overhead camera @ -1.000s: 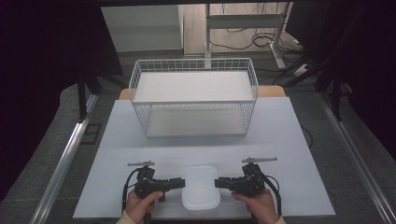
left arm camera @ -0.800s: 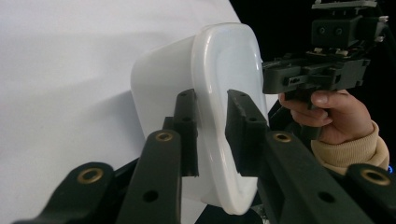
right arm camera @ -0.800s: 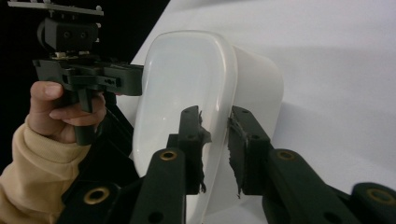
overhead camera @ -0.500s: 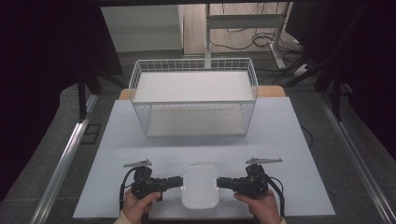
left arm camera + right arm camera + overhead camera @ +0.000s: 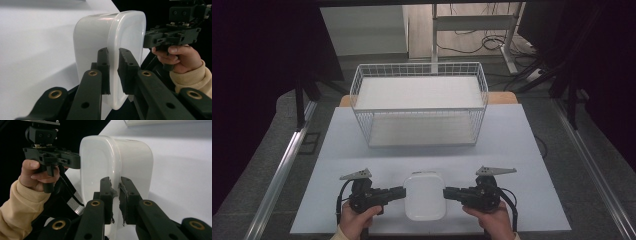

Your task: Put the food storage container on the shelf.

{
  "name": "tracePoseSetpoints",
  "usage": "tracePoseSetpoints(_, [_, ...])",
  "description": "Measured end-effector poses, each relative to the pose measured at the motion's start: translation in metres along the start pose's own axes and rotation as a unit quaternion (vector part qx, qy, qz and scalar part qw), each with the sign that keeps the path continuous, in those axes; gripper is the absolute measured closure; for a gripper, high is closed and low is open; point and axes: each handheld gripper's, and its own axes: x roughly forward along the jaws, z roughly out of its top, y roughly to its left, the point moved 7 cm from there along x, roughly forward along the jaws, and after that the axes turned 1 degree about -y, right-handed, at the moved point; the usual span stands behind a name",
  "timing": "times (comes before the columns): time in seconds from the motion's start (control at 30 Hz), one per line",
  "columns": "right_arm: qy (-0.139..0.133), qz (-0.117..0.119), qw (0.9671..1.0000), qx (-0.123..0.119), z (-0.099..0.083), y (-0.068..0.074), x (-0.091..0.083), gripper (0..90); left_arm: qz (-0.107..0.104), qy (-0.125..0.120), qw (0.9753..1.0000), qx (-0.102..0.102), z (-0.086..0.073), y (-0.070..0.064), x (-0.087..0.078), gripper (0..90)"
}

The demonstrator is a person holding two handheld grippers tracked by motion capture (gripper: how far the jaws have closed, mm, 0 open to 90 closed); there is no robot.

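Left gripper (image 5: 399, 192): black plastic, bolted link arms with brass-coloured pivots, grey three-cornered plate on top. Held in the person's left hand (image 5: 357, 220), pointing right across the table. Jaws are clamped on the left rim of the white container (image 5: 425, 196); in the left gripper view the rim lip sits pinched between the two ribbed black pads (image 5: 126, 67).

Container: glossy white plastic, smooth, rounded-rectangle tub with soft corners and a thick rolled rim. It sits near the front edge of the table (image 5: 362, 150), between the two grippers, well apart from the basket. Long axis runs front to back. Both gripper views show the tub body on the table side of the rim.

Right gripper (image 5: 447, 192): same build, held in the right hand (image 5: 492, 220), cream sleeve cuff visible, pointing left. Jaws closed on the right rim of the container, the lip gripped between the pads (image 5: 106, 192); pad edges look frayed.

Table: matte pale blue-white sheet, flat. White wire basket (image 5: 419, 107) stands at the far side, rectangular grid mesh, long axis left to right.
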Motion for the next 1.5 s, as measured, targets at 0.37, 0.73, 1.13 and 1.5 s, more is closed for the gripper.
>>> tracePoseSetpoints(0.37, [-0.012,-0.002,0.9995,-0.029,0.024,0.004,-0.003,80.9,0.008,-0.014,0.9994,0.031,0.024,-0.006,-0.003,80.4])
tracePoseSetpoints(0.73, [-0.035,-0.011,0.9975,-0.060,0.055,0.006,-0.019,80.8,0.006,-0.028,0.9978,0.059,0.060,-0.018,-0.001,80.4])
tracePoseSetpoints(1.13, [-0.056,-0.011,0.9955,-0.076,0.090,0.008,-0.029,80.6,0.010,-0.039,0.9953,0.088,0.099,-0.030,-0.005,80.6])
tracePoseSetpoints(1.5, [-0.065,-0.017,0.9933,-0.093,0.120,0.012,-0.030,80.6,0.011,-0.046,0.9935,0.104,0.126,-0.028,-0.009,80.6])
